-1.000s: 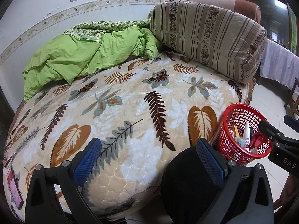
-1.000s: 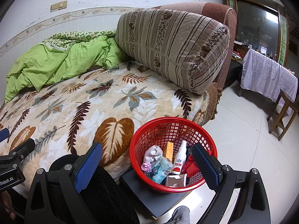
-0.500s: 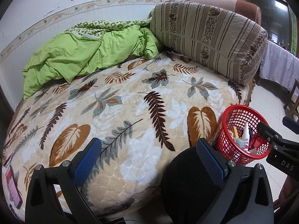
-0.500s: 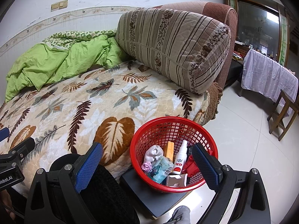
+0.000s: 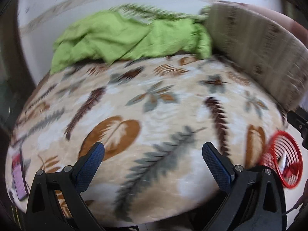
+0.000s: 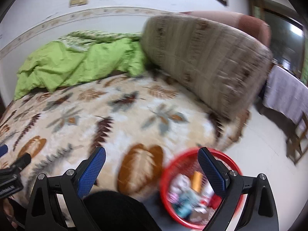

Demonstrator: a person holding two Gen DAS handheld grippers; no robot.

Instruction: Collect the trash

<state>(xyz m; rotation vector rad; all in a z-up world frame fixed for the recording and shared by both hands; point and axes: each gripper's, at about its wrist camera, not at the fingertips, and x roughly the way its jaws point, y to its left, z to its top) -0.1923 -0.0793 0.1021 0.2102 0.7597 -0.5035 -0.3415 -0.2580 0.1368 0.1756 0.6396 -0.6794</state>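
Bed covered by a cream leaf-patterned plush blanket (image 5: 154,104), bearing a crumpled bright green quilt (image 5: 123,38) at its far side, a large brown-striped bolster pillow (image 6: 207,61) beside the quilt, and a pink-screened phone (image 5: 18,175) at its near left edge.

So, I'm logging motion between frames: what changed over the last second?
Both views swung left and blurred. The red plastic mesh basket slid to the right edge of the left view, and lower right in the right view. The left hand-held gripper and right hand-held gripper took hold of nothing. Unchanged: both open and empty, trash in the basket.
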